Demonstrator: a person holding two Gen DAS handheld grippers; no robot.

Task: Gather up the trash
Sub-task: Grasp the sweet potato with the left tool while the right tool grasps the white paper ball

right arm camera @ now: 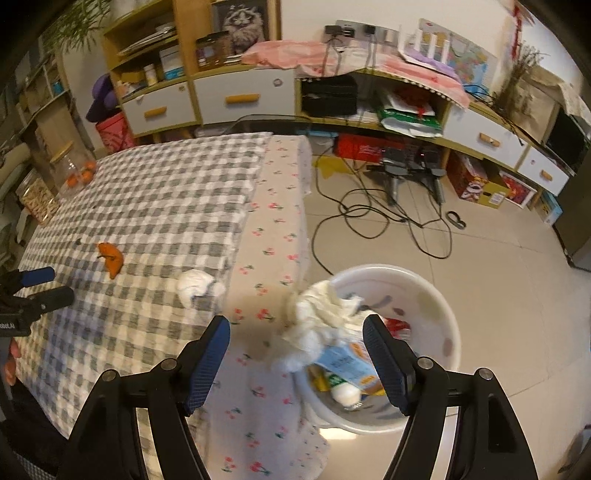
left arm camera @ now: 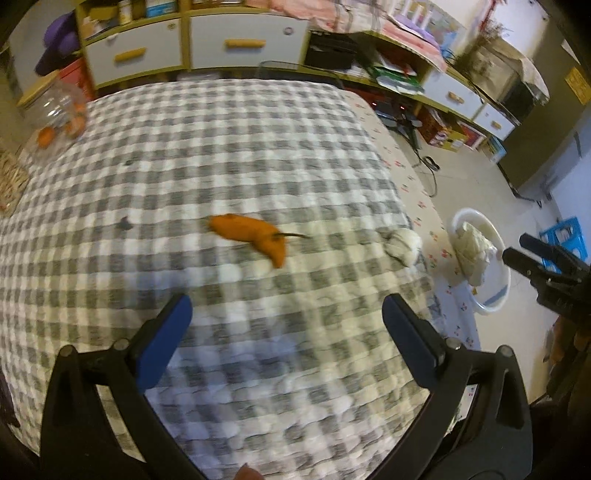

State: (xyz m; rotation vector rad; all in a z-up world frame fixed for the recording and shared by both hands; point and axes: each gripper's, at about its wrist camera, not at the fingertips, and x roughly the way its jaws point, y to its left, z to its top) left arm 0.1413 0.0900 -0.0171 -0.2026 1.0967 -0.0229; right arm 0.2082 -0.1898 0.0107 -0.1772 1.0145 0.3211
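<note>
Both tongs stand apart and empty: the left tongs (left arm camera: 284, 332) hover over the checked desk (left arm camera: 221, 147), the right tongs (right arm camera: 297, 354) above the white bin (right arm camera: 439, 317). Tissue and cartons already fill it. Left, by my judgement: the orange peel (left arm camera: 251, 236) mid-desk and a crumpled tissue (right arm camera: 195, 286) near the edge

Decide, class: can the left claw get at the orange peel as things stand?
Probably yes. The left claw is open and the peel lies straight ahead on the cloth, nothing between them.

Lived-in home room: checked tablecloth (left arm camera: 221, 147), drawer shelving (right arm camera: 229, 96), cat picture (right arm camera: 240, 20), floor cables (right arm camera: 369, 210).
</note>
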